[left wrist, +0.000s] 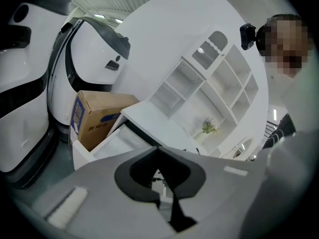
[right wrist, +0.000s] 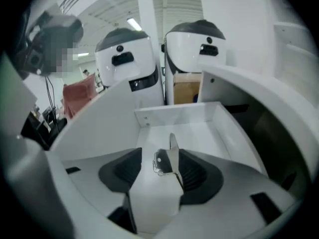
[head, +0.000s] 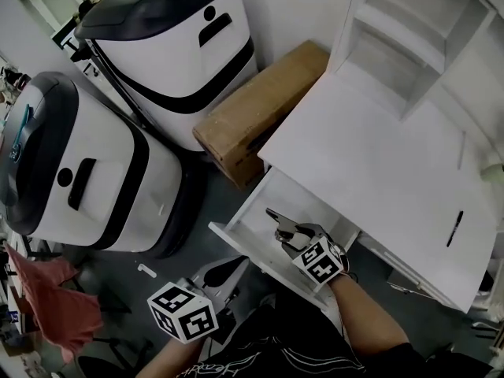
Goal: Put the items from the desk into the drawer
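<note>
The white drawer [head: 236, 239] stands pulled out from under the white desk [head: 378, 156]. My right gripper [head: 285, 231] hangs over it, pointing down into it. In the right gripper view its jaws [right wrist: 160, 153] stand wide apart. A thin metal tool with a small ring [right wrist: 172, 156] sits between them and leans on the right-hand pad; the left pad is clear of it. Its dark tip [head: 276, 215] sticks out over the drawer floor [right wrist: 174, 128]. A black pen [head: 455, 228] lies on the desk at the right. My left gripper [head: 232, 264] is held low, outside the drawer, with its jaws together [left wrist: 158, 151] and nothing in them.
A cardboard box [head: 252, 113] lies on the floor beside the drawer. Two large white and black machines [head: 173, 46] [head: 71, 172] stand to the left. A white shelf unit [head: 417, 38] sits on the desk's far side. A red cloth [head: 47, 298] lies at the lower left.
</note>
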Demonstrator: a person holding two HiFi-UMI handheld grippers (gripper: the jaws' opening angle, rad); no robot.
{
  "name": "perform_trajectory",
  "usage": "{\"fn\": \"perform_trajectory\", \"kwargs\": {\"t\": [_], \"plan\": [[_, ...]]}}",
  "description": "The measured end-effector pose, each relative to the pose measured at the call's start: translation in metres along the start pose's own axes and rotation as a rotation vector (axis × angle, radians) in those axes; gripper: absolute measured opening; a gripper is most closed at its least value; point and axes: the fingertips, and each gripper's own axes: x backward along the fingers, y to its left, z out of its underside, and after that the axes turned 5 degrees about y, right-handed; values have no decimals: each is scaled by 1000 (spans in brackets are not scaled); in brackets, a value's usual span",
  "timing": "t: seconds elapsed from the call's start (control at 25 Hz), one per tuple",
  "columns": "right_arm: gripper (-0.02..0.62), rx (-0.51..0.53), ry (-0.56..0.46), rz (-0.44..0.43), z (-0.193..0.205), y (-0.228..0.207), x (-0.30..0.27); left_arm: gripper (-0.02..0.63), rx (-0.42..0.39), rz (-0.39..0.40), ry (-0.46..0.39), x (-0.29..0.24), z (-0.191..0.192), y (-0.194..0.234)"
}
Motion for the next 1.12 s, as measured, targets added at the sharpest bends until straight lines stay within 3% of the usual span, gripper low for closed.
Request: {"fn": "perform_trajectory", "kwargs": {"t": [0.28, 0.48, 0.68, 0.92, 1.12], "plan": [[208, -194, -370, -63, -53, 15, 141, 9, -84, 102, 31, -22, -10, -50], [81, -280, -601, -14, -61, 10, 240, 9, -169, 189, 43, -44, -22, -99], [11, -340, -798, 65, -52, 5, 328, 9, -274, 264, 45, -54, -32, -151], [9, -393, -902, 181, -19, 4, 390, 9, -347, 335, 44, -65, -35, -197], [9, -457, -909, 311, 21, -10, 421, 9, -398, 397, 74, -86, -33, -238]]}}
